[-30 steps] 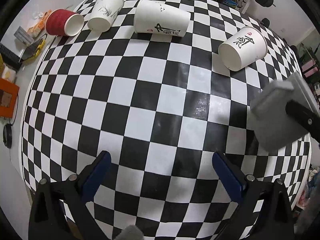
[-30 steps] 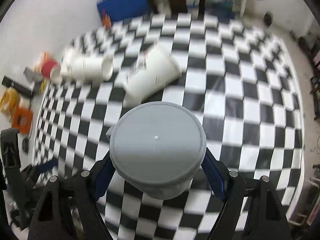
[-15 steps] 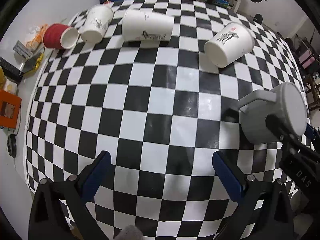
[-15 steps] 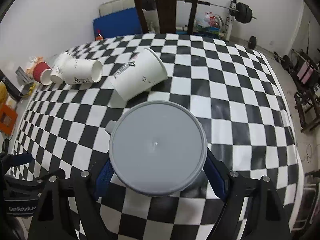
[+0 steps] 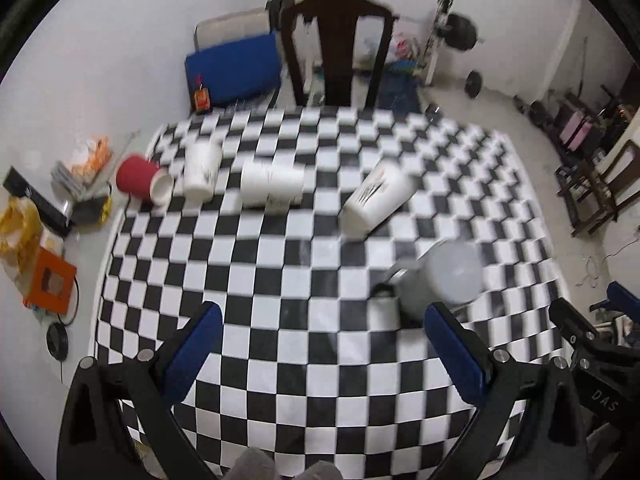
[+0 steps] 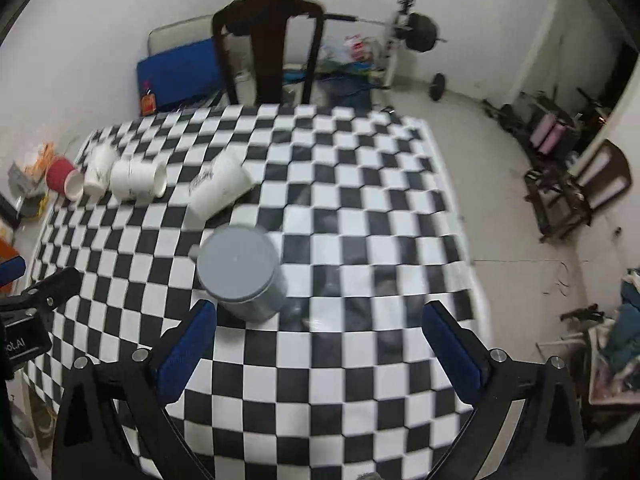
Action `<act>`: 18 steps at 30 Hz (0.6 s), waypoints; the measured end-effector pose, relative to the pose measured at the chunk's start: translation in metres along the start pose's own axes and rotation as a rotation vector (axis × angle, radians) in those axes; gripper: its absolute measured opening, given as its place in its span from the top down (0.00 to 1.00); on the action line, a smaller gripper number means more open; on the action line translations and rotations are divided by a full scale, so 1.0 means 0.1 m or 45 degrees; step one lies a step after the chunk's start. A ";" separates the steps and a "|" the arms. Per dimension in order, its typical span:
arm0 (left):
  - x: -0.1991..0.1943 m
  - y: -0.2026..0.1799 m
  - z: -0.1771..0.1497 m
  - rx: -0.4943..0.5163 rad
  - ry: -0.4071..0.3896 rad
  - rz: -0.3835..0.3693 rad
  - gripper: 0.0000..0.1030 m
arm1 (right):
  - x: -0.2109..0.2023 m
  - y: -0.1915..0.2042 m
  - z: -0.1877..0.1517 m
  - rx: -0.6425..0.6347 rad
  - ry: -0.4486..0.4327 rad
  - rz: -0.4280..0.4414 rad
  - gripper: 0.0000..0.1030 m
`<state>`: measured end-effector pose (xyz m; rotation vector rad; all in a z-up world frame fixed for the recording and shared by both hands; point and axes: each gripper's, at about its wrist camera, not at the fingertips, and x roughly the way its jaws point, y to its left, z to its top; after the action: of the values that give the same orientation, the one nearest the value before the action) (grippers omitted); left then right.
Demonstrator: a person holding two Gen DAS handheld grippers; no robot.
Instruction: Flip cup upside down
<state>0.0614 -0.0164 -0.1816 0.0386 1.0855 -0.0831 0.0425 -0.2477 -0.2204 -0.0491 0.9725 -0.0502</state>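
Note:
A grey cup (image 6: 240, 276) stands upside down on the checkered table (image 6: 360, 240), its flat base facing up. It also shows in the left wrist view (image 5: 440, 280), blurred, just beyond the right fingertip. My right gripper (image 6: 316, 344) is open and empty, pulled back and above the table, with the cup ahead of its left finger. My left gripper (image 5: 324, 344) is open and empty above the table's near part.
Three white paper cups (image 5: 376, 200) (image 5: 272, 188) (image 5: 202, 172) and a red cup (image 5: 142, 184) lie on their sides along the table's far left. A dark wooden chair (image 5: 336, 48) stands behind the table. Clutter lies on the floor at left.
My right gripper has opened, let go of the grey cup and drawn back and up. The cup now stands upside down on the table. My left gripper has also risen and pulled back.

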 end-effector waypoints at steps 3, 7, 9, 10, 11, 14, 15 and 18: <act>-0.38 -0.04 0.13 0.000 -0.069 -0.032 0.00 | -0.45 -0.12 0.12 0.031 -0.029 -0.030 0.00; -0.81 -0.08 0.27 0.004 -0.124 -0.065 0.00 | -0.99 -0.19 0.28 0.042 -0.075 -0.075 0.00; -0.99 -0.11 0.32 0.009 -0.139 -0.067 0.00 | -1.24 -0.21 0.36 0.049 -0.103 -0.091 0.00; -1.06 -0.13 0.32 0.009 -0.142 -0.067 0.00 | -1.36 -0.23 0.40 0.054 -0.108 -0.112 0.00; -1.14 -0.13 0.33 0.007 -0.144 -0.059 0.00 | -1.44 -0.23 0.43 0.059 -0.111 -0.116 0.00; -1.26 -0.13 0.35 -0.004 -0.133 -0.034 0.00 | -1.67 -0.22 0.48 0.055 -0.135 -0.119 0.00; -1.29 -0.13 0.35 -0.009 -0.124 -0.027 0.00 | -1.74 -0.23 0.49 0.056 -0.139 -0.120 0.00; -1.39 -0.12 0.33 -0.013 -0.121 -0.018 0.00 | -1.89 -0.23 0.49 0.063 -0.132 -0.105 0.00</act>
<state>0.0253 -0.0240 -0.0434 0.0179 0.9915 -0.0914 -0.0234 -0.2573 -0.0352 -0.0458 0.8650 -0.1466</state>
